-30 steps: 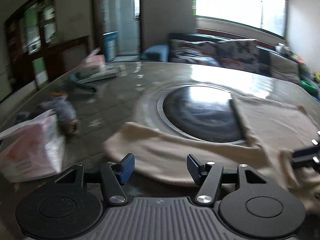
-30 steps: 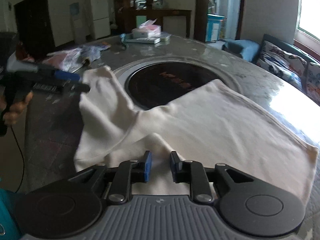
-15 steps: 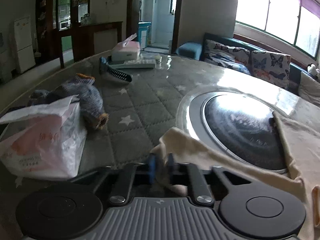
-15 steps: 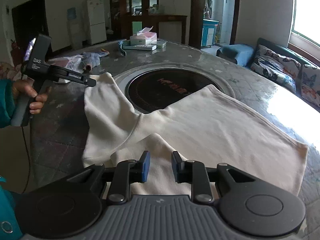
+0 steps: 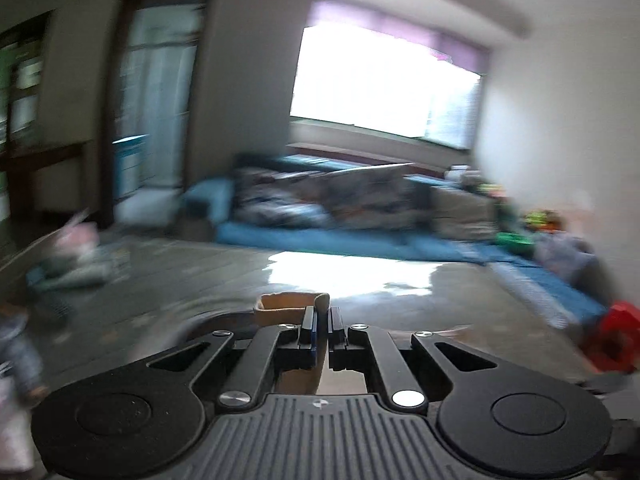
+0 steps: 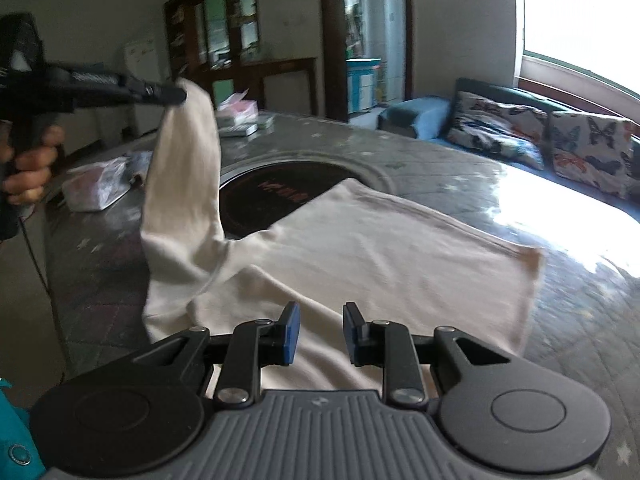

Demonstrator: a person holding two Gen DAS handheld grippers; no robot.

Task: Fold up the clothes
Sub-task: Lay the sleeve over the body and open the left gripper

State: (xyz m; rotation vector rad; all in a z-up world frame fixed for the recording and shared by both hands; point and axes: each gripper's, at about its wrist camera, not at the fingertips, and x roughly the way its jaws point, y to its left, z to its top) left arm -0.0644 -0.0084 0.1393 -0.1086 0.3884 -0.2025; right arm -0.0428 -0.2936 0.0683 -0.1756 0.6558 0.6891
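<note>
Item: cream shirt (image 6: 384, 264), body flat on table (image 6: 500, 172). My left gripper (image 6: 176, 94) clenches its sleeve (image 6: 188, 168), raised left for folding inward. My right gripper (image 6: 318, 330) parted, empty, near hem.

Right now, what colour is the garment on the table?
Cream, plain, no pattern; the garment shows best in the right wrist view.

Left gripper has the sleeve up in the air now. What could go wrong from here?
1. The left gripper pinches only the cuff tip of the sleeve; it may slip out mid-fold.
2. The right gripper hovers open over the shirt, pinning nothing, so lifting may drag the body.
3. The shirt overlaps the dark round cooktop and may bunch there.
</note>
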